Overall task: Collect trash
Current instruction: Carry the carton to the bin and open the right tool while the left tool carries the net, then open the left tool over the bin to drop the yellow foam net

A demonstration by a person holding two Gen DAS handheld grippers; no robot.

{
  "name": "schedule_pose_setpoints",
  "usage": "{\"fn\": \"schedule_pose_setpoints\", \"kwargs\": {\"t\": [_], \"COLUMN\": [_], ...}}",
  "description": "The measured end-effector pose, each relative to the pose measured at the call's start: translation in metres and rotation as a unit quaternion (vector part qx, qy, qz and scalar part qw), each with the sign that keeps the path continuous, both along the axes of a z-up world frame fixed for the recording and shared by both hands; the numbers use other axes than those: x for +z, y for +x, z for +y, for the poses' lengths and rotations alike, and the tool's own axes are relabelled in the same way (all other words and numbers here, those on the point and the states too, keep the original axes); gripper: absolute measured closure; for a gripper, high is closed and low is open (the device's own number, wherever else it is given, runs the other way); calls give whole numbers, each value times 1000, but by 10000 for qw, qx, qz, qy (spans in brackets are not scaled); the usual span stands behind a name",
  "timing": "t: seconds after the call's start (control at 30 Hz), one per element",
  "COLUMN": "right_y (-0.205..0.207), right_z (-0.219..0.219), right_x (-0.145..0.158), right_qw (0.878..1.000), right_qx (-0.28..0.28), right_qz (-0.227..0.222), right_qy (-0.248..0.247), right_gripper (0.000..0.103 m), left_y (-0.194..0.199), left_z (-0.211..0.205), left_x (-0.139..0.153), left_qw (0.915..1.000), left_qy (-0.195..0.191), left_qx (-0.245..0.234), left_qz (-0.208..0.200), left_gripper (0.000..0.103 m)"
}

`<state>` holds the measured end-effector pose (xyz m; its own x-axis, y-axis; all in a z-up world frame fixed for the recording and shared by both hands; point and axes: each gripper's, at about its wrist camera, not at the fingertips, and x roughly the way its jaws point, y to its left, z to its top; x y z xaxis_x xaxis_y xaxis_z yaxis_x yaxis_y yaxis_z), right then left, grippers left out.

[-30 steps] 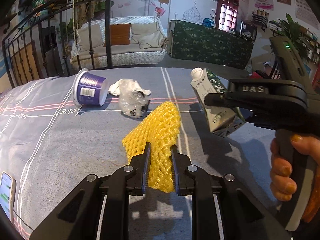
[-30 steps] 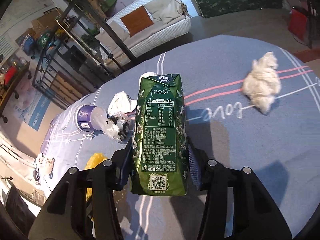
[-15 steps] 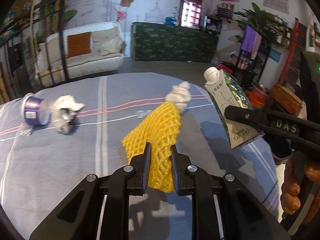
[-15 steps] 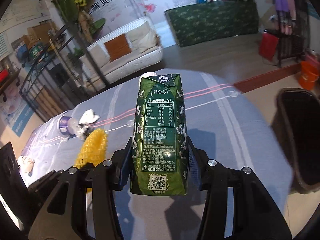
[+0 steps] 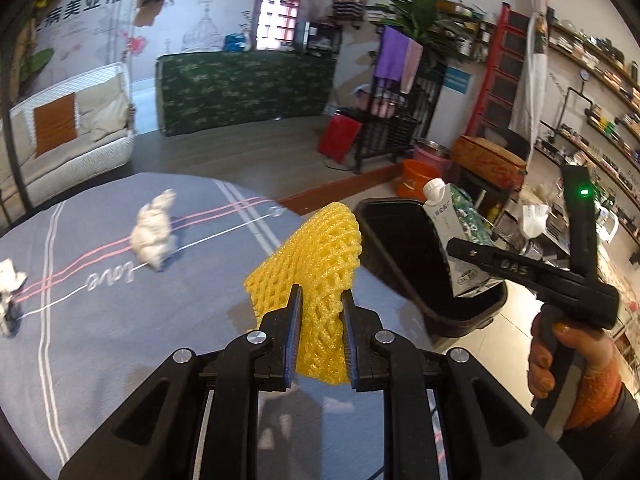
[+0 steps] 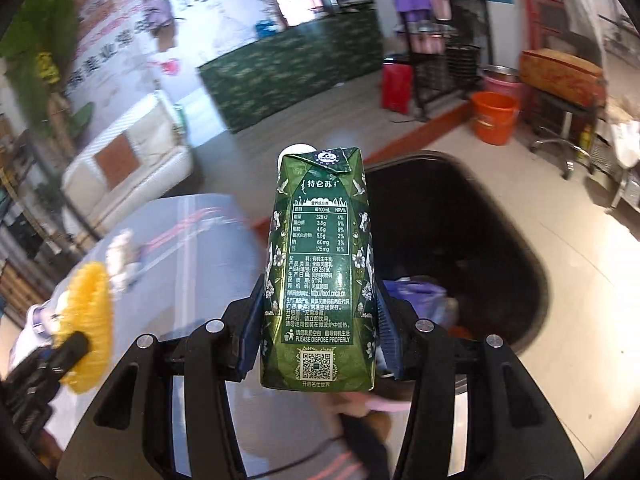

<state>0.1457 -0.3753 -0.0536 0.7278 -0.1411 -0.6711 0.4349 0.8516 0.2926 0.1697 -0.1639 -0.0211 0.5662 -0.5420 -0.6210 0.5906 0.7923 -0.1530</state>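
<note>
My left gripper [image 5: 320,295] is shut on a yellow foam fruit net [image 5: 320,248], held above the right edge of the grey-clothed table [image 5: 120,320]. My right gripper [image 6: 320,300] is shut on a green milk carton [image 6: 320,264], upright with its white cap on top. The carton [image 5: 460,220] hangs over the black trash bin [image 6: 536,264], which stands on the floor beside the table. From the right wrist view, the net [image 6: 88,312] appears at the far left. A crumpled white tissue [image 5: 154,232] lies on the table.
The bin [image 5: 400,264] holds some trash, among it a bluish-purple piece [image 6: 416,292]. A crumpled plastic wrap [image 5: 8,280] lies at the table's left edge. An orange bucket [image 6: 494,116] and metal racks stand beyond the bin. A hand [image 5: 560,352] holds the right gripper's handle.
Both grippers have swung right across the table with their loads. The purple cup has left view, and the black bin has come in and now lies under the carton.
</note>
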Motion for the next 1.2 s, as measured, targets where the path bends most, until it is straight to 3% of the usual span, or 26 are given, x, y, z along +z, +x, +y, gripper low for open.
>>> {"fn": "schedule_pose_setpoints", "kwargs": {"t": [0.33, 0.63, 0.83, 1.2], "right_y": [28, 39, 20, -41], "right_z": [-63, -84, -80, -63], "right_x": [-56, -88, -77, -42], "right_qw": [9973, 9940, 9956, 9931], "right_qx": [-244, -406, -502, -780], "right_qz": [685, 960, 754, 572], "right_qy": [96, 323, 222, -661], "right_gripper": [53, 52, 52, 52], "left_y": [-1, 2, 9, 29], "left_z": [-62, -83, -96, -145], "left_x": [-5, -10, -14, -22], "left_qw": [9979, 9960, 9942, 9865], "left_qy": [81, 122, 118, 9], "left_qx": [-626, -832, -950, -1270], "left_qz": [131, 290, 490, 1037], "left_gripper": [84, 84, 84, 84]}}
